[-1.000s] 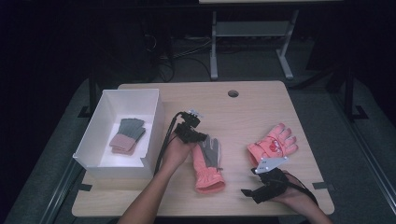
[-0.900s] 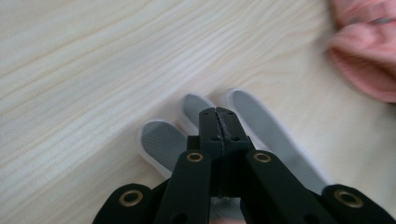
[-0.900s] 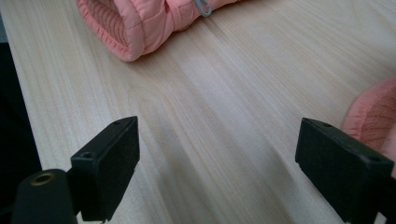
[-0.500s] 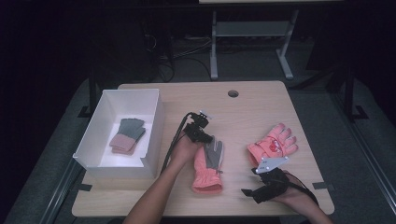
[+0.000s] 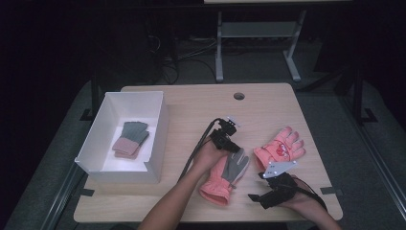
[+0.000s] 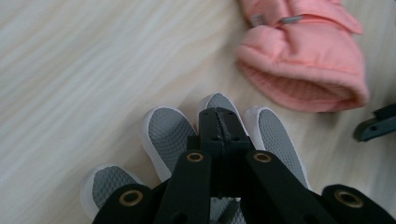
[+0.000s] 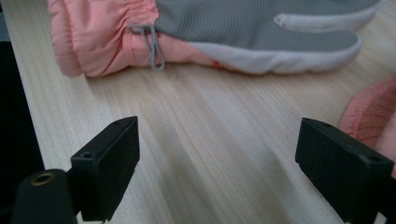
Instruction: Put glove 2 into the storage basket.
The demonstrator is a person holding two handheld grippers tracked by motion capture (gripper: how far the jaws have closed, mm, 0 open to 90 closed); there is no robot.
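I have the left gripper down on the finger end of the grey-palmed pink glove, its jaws drawn tight together over the middle fingertip; from the left gripper view I judge they are pinching the fabric there, though the jaws themselves cover the contact and I can't be fully sure any cloth is caught. That glove lies palm up near the middle of the table, cuff toward me, fingers pointing away, which puts the fingertips where my left hand reaches them most easily. My right gripper rests low at the near edge of the table with its jaws spread wide and nothing between them; in the right gripper view they frame bare wood, with the glove's cuff and grey palm just beyond. I take it as waiting to help with the cuff end. The second pink glove lies back up just beside the first, to its right, not touching it as far as I can see. At the left stands a white box, open at the top, holding a smaller pair of grey gloves with pink cuffs lying flat on its floor.
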